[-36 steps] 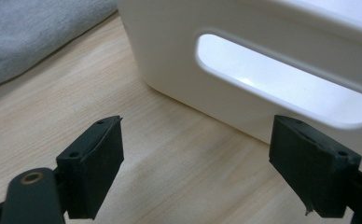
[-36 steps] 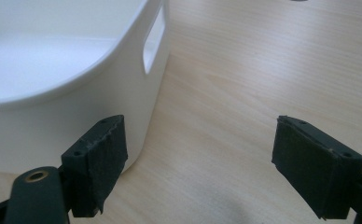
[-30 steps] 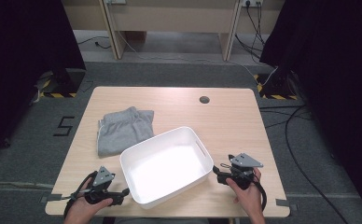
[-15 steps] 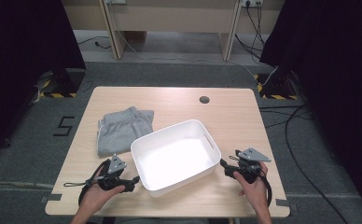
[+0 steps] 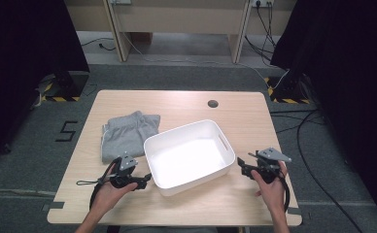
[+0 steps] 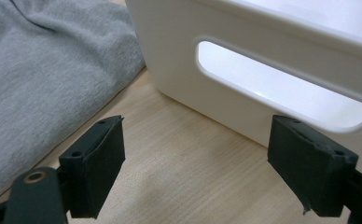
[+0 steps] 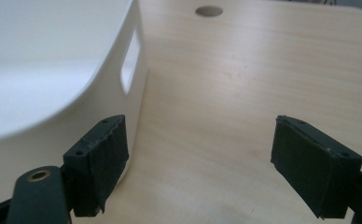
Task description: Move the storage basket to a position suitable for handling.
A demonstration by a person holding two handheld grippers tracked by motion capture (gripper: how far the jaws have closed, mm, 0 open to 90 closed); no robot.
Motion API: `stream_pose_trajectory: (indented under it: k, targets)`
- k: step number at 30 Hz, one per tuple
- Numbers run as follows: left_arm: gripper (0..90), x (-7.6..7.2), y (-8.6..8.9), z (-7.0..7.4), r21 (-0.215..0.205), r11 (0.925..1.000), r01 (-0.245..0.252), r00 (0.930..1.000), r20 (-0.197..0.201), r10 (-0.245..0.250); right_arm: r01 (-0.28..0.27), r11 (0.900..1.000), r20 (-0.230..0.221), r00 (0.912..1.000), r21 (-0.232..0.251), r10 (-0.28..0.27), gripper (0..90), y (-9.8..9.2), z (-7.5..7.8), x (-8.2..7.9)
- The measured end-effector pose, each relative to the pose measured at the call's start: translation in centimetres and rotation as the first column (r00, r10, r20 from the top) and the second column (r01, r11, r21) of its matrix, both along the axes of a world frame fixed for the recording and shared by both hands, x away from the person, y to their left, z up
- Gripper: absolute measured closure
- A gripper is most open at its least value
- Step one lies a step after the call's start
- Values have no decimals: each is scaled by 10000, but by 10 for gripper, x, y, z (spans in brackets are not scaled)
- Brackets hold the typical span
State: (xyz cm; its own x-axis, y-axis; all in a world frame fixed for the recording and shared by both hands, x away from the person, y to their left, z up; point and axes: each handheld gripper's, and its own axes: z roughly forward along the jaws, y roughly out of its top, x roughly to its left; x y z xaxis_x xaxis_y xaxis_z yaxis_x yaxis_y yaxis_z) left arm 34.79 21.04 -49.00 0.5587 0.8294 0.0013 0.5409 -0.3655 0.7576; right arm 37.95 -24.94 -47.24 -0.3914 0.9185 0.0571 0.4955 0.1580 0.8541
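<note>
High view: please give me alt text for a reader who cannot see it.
An empty white plastic bin with handle slots sits angled on a wooden table, between the person's left claw and right claw, both open and clear of it. Folded grey shorts lie just left of the bin.

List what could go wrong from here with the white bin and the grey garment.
1. The white bin sits askew near the front edge of the table; a nudge from either open tongs could push it toward that edge.
2. The left tongs sit between the bin's handle slot and the grey garment, so a careless close might snag cloth or clip the bin wall.
3. The right tongs, whose jaws have just opened further with nothing between them, stand close beside the bin's corner and may bump it.
</note>
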Motion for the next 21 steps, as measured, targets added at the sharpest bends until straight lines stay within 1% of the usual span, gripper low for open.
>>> stream_pose_trajectory:
  k: [1, 2, 4, 5, 6, 8, 9, 10, 11, 13, 15, 16, 17, 19, 21]
  targets:
    - [182, 0, 0, 0, -48, 10000, -18, 10000, -14, 17, 52, 10000, 6, 10000, 57, -52, 195, -1, 1, 5]
    - [178, 1, 0, 0, -83, 10000, -16, 10000, -60, 15, 131, 9999, -11, 9999, 18, -131, 196, -1, 1, 14]
    - [177, 3, 0, -1, -135, 9999, 14, 9999, -117, -16, 122, 9999, -37, 9999, 25, -122, 198, 0, 0, 17]
    - [177, 4, 0, 0, -47, 10000, 20, 10000, -65, -21, 108, 9998, -119, 9999, 185, -106, 198, 0, -2, 20]
    - [177, 5, -1, -1, -139, 9999, 7, 9999, -136, -9, -72, 9988, -240, 9997, 479, 83, 202, 0, -6, 27]
    - [177, 7, -3, 0, -119, 9999, 38, 9999, -141, -40, -285, 9980, -265, 9992, 558, 300, 225, 0, -8, 32]
    - [178, 10, -6, 0, -99, 9999, 62, 9998, -161, -64, -437, 9964, -313, 9984, 733, 461, 260, 1, -9, 33]
    - [178, 10, -6, 0, -99, 9999, 62, 9998, -161, -64, -569, 9952, -359, 9976, 795, 599, 336, 2, -9, 33]
    - [178, 14, -9, 0, -36, 10000, 17, 9999, -168, -18, -672, 9948, -306, 9971, 768, 697, 382, 3, -10, 33]
    - [186, 16, -10, 0, 29, 10000, -64, 9999, -99, 64, -778, 9943, -413, 9959, 735, 810, 445, 4, -8, 31]
    - [198, 21, -11, 0, 5, 9996, -274, 9996, -22, 274, -910, 9938, -456, 9945, 645, 940, 475, 3, -6, 27]
    - [198, 21, -11, 0, 5, 9996, -274, 9996, -22, 274, -910, 9938, -456, 9945, 645, 940, 475, 3, -6, 27]
    - [203, 26, -12, 0, -4, 9991, -412, 9991, -45, 412, -921, 9940, -486, 9943, 598, 950, 488, 3, -6, 23]
    - [235, 28, -14, -1, -50, 9989, -459, 9989, -9, 459, -923, 9947, -469, 9944, 453, 944, 488, 2, -4, 18]
    - [264, 32, -17, -1, -80, 9979, -639, 9979, 61, 640, -867, 9957, -485, 9949, 326, 882, 494, 1, -3, 11]
